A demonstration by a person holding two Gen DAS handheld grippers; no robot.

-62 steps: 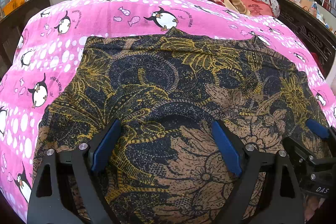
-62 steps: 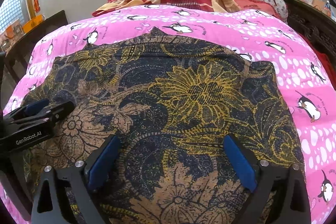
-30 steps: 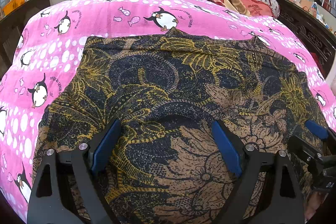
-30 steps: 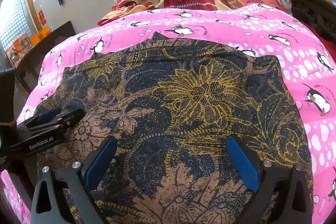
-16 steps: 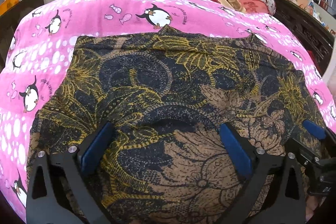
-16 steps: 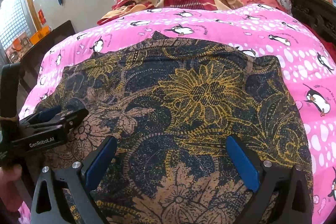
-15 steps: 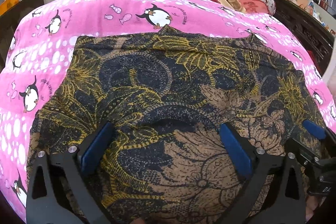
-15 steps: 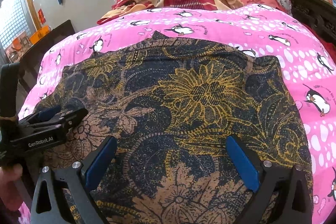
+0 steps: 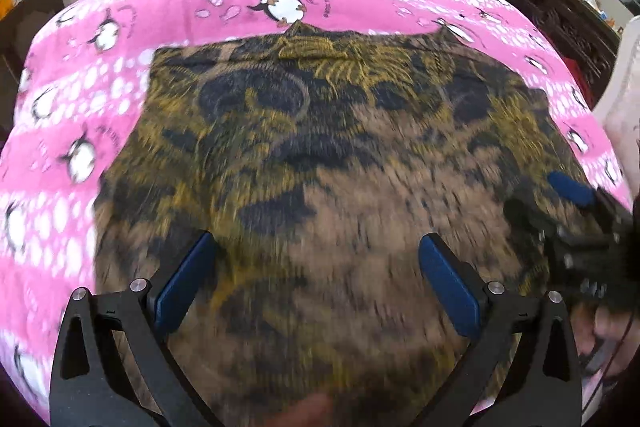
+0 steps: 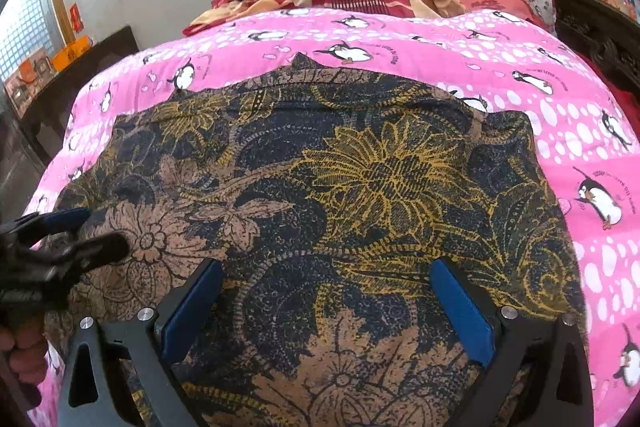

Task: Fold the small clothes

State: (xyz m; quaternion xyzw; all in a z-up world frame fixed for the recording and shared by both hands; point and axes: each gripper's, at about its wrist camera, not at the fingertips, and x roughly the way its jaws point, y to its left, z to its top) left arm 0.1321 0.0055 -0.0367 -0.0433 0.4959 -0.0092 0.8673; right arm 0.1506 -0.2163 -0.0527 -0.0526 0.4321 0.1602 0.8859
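My left gripper point(image 9: 316, 279) is tilted steeply down over the patterned garment point(image 10: 320, 195), jaws spread wide with nothing pinched, having just opened a bit more. The garment lies flat on the pink penguin blanket point(image 10: 440, 43). My right gripper point(image 10: 326, 301) is angled down too, jaws wide apart over the cloth, gripping nothing. Compared with a second ago, the left view has gone blurry and shows more blanket past the garment's far edge, so I think that hand pulled up and back. Right view looks basically unchanged.
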